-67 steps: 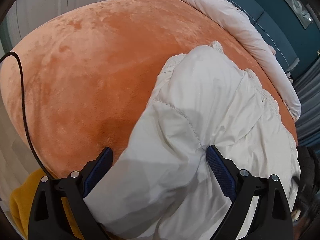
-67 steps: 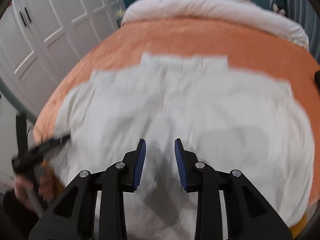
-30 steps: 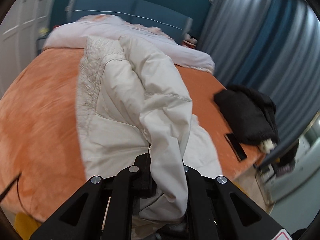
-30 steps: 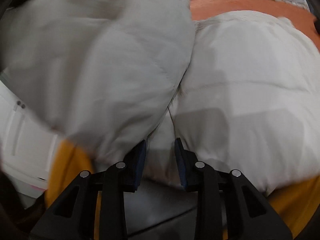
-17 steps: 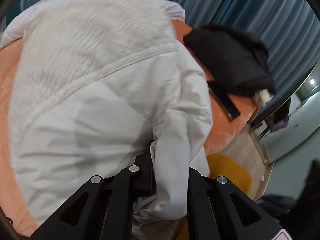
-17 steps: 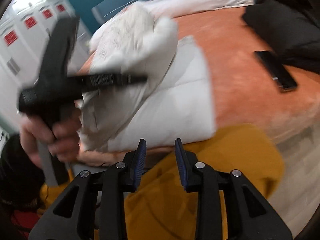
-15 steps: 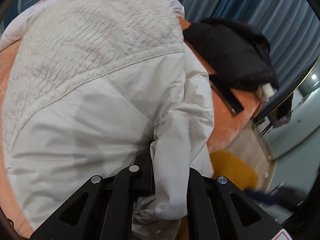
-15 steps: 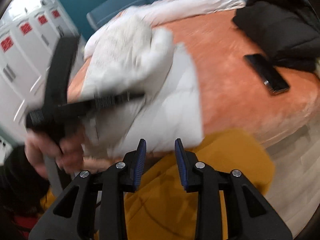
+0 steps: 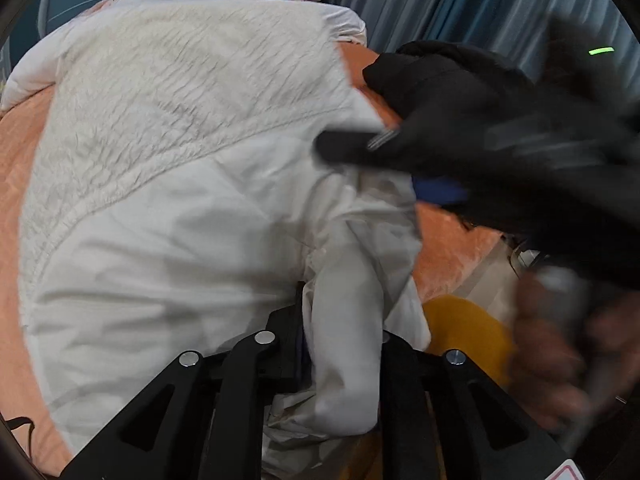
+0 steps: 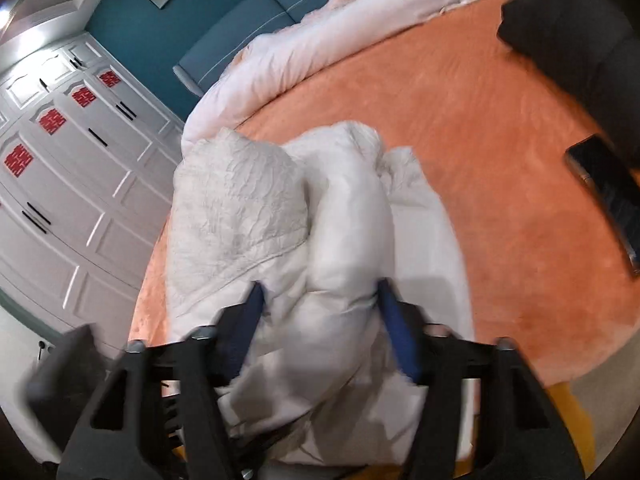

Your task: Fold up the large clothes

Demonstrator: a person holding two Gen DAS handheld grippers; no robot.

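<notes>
Since half a second ago the right gripper (image 10: 320,320) has swung onto the white padded coat (image 9: 168,184) on the orange bed (image 10: 500,152), jaws widening astride a fold. Left gripper (image 9: 340,344), easing open, still pinches a sleeve; its pads are hidden.

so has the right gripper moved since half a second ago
Yes. The right gripper was over the yellow cloth off the edge of the orange bed; it now straddles the white padded coat on the bed, its jaws having just been opening.
</notes>
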